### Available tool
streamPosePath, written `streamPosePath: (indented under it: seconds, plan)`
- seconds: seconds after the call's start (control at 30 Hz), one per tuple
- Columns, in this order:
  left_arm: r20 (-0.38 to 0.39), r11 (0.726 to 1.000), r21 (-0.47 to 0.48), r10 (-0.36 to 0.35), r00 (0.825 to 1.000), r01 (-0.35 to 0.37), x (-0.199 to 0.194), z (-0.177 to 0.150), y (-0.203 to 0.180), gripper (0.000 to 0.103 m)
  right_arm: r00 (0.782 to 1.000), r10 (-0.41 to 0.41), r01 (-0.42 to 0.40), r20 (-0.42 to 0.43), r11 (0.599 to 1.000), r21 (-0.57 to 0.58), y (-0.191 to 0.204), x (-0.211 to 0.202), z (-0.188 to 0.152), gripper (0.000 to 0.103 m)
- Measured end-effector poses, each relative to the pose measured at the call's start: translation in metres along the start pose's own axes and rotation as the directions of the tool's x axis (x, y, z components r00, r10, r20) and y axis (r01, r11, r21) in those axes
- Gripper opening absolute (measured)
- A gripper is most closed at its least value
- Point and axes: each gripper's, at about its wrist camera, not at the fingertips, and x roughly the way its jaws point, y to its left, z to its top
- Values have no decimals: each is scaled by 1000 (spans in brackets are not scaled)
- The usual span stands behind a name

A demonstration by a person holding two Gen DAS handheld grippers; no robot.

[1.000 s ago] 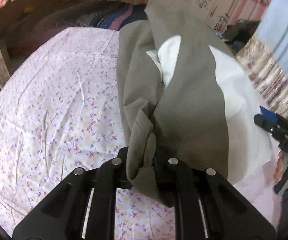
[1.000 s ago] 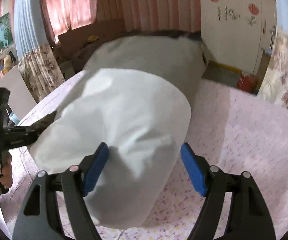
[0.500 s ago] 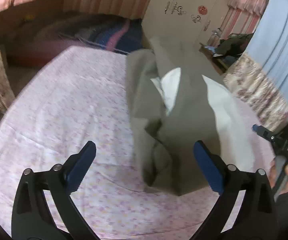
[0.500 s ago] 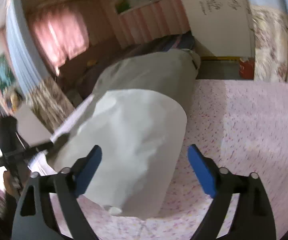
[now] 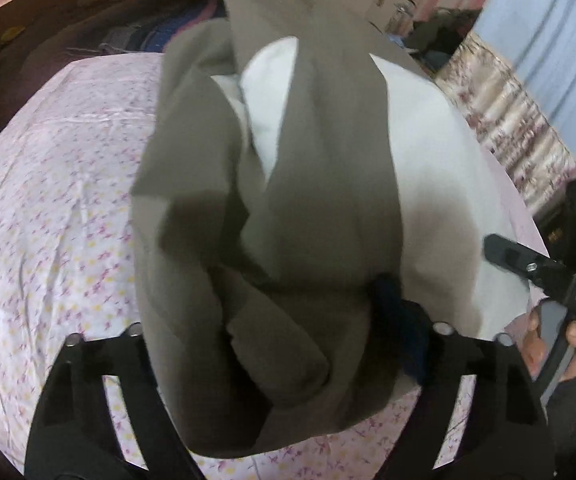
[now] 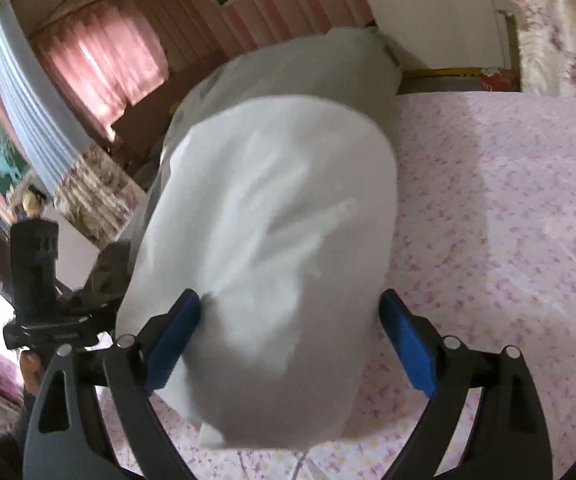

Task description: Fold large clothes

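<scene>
Since earlier, left hand-held gripper (image 5: 272,344) released, now closing around grey garment (image 5: 288,208); right hand-held gripper (image 6: 288,336) wide open, straddling white cloth (image 6: 272,240). Bed (image 6: 507,200) clear rightward. No legible writing.

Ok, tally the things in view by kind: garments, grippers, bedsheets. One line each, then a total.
Garments: 1, the grey-and-white garment
Grippers: 2, the left gripper, jaws closing around the bunched cloth, and the right gripper, wide around the white cloth
Bedsheets: 1, the floral sheet
Total: 4
</scene>
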Motion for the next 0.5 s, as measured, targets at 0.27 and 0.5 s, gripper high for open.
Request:
streamPosePath:
  seconds: [0.27,0.5]
  plan:
    - [71,998,44,51,996,-54,-5,5,-12,33,998,-49,55,34,977,-205,42,11,12,47]
    - [242,986,76,127,962,-149,-42,11,-58,20,961,-36,151,273,898,-413,91,-55,23,30]
